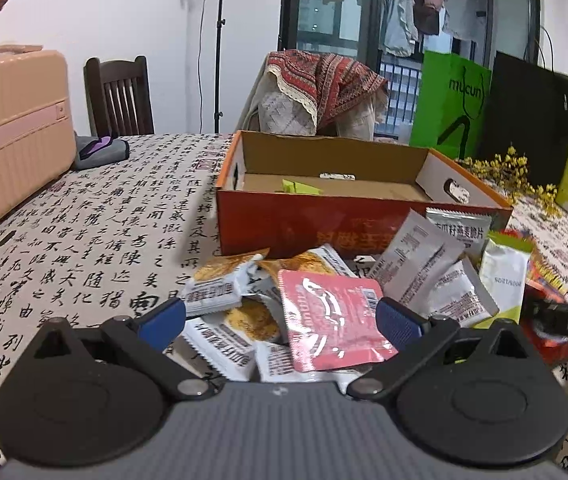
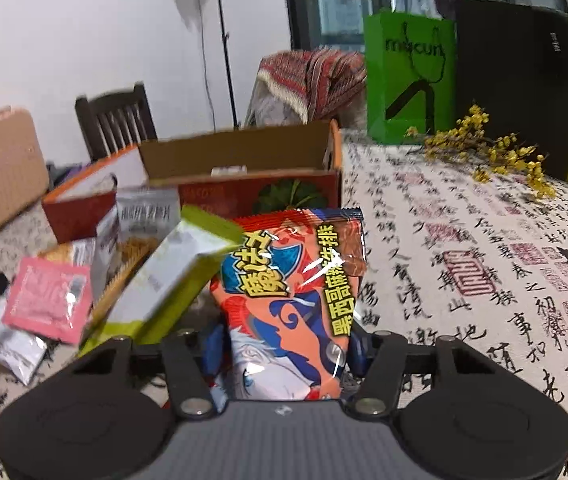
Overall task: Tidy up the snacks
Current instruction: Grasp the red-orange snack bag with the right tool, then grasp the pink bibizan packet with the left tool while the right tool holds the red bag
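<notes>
— Calligraphy-print tabletop (image 1: 96,240) is carrying the snack pile in front of the orange box (image 1: 323,216)?

— Yes. I'm seeing my right hand-held gripper (image 2: 284,350) pinching the orange cartoon snack bag (image 2: 295,280); my left hand-held gripper (image 1: 280,318) is hovering wide open around the pink packet (image 1: 331,320).

Pink packet (image 1: 333,322); orange box (image 1: 347,200); black-calligraphy tablecloth (image 1: 96,240); orange-blue snack bag (image 2: 295,300).
</notes>
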Demonstrator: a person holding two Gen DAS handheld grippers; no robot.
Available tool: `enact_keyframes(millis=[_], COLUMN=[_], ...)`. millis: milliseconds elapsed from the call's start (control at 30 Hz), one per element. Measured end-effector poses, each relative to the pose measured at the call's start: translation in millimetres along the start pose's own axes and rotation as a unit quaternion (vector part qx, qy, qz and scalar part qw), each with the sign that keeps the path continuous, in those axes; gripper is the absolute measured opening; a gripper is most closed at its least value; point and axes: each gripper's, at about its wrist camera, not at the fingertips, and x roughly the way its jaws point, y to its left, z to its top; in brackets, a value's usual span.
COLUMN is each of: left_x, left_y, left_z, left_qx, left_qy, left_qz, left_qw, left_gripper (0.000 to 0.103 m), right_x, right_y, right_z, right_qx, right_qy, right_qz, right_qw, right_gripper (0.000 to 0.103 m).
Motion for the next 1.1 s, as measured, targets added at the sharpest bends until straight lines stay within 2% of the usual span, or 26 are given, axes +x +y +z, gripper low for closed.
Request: enact_keyframes(millis=[200,367,733,1000,1100], left_x=[17.1,36.0,63.4,64.9,62.4], left_y=[-29.0,-54.7,-80.8,-80.1,-77.1], left_z=[3.9,5.9,1.3,-3.0,-2.9], left_qx=[0.029,0.048,0.078,0.064,0.056], left_qy=[0.024,0.043,0.068,0.055,0.056], left_qz=[0.033,0.07,0.13,0.134,0.114], left_qw=[0.9987,0.9955,0.9862,0.9874,0.9903], left_gripper=[0.103,0.103,0.103,0.103,0.093], right_x=[-11.5,-13.0,-16.2,-17.3,-17.8], right_y=[-19.8,-38.1,-39.5,-40.7,-41.5], right_z=[-0.4,-1.1,-4.5,-5.2,-5.9], right_qx=[0.052,0.099,0.103,0.104,0.109], right_qy=[-0.048,-0.056,-0.066,-0.07,-0.069], right_qz=[-0.005,0.002,0.03,0.041,0.04], right_qw=[0.997,0.993,0.992,0.991,0.991], right_gripper=[0.056,0.056,0.057,0.057,0.057])
